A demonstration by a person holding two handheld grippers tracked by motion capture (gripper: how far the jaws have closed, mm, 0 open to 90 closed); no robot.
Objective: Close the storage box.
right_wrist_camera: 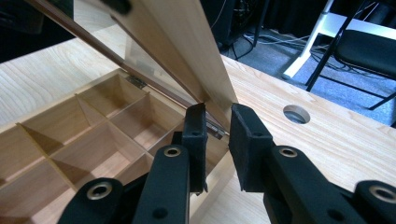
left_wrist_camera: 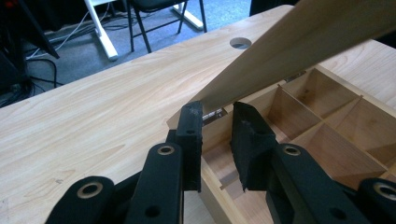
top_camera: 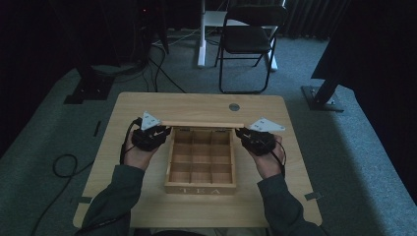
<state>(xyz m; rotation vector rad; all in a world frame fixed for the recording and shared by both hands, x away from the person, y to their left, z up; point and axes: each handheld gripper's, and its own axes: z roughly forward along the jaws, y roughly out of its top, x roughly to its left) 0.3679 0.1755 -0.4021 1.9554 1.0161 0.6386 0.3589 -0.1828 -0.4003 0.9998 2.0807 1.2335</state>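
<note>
We find a wooden tea box [top_camera: 200, 167] at the centre of the table [top_camera: 147, 206], its near wall lettered "TEA" [top_camera: 200, 191] in pale capitals. Its inside is parted into nine open compartments. The lid [top_camera: 201, 124] stands raised on its hinges at the 12 o'clock edge of the box, and in the right gripper view it carries a clear pane in a wooden frame.

At 9 o'clock of the box the left gripper [top_camera: 164, 131] reaches the lid's left end; at 3 o'clock the right gripper [top_camera: 239, 132] reaches its right end. In each gripper view the jaws straddle the lower corner of the lid. The gap between the pads looks wider than the lid's edge, yet we take both grippers as clamped on the lid, each being about as closed as it gets.

The table is pale wood grain with a round cable hole [top_camera: 234, 106] at 12 o'clock. Beyond it, on grey carpet, stand a black folding chair [top_camera: 248, 42] and a white desk leg [top_camera: 201, 34], with cables [top_camera: 162, 64] at 11 o'clock. The room is dim.
</note>
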